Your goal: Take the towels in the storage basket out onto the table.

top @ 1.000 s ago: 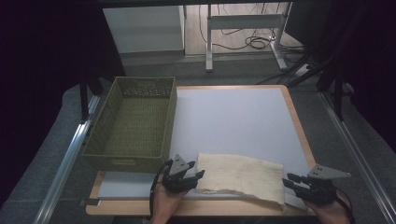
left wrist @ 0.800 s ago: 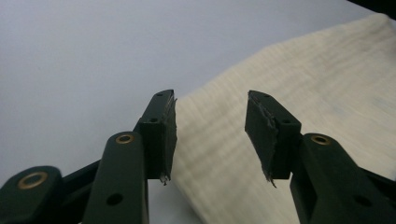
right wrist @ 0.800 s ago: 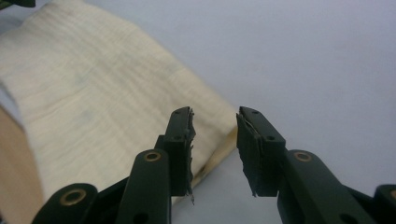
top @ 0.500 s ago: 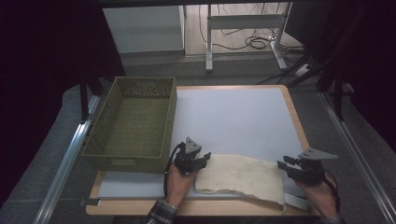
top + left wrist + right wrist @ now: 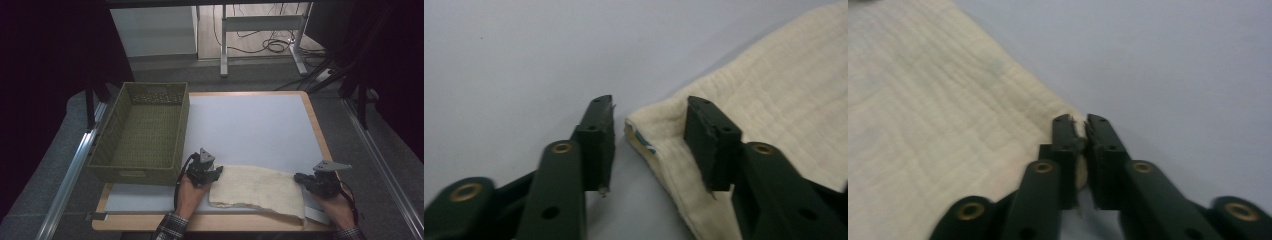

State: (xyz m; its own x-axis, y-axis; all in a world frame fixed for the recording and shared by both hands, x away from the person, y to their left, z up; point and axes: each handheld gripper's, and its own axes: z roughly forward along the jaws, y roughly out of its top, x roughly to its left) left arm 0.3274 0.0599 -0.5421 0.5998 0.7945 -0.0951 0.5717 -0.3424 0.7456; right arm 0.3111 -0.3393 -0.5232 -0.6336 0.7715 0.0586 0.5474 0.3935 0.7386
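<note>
A cream cloth (image 5: pixel 257 191) lies flat along the near edge of the table (image 5: pixel 260 125), its long axis running left to right, the right end drooping a little toward the front edge. Both hands reach in from below, one at each end. The left gripper (image 5: pixel 214 172) sits low at the cloth's left far corner, tilted toward it; its jaws stand apart, straddling that corner without pinching it (image 5: pixel 649 132). The right gripper (image 5: pixel 301 177) points left at the opposite corner with jaws pressed together on the cloth's edge (image 5: pixel 1079 150). A green basket (image 5: pixel 142 131) stands just left of the left hand (image 5: pixel 190 192).
</note>
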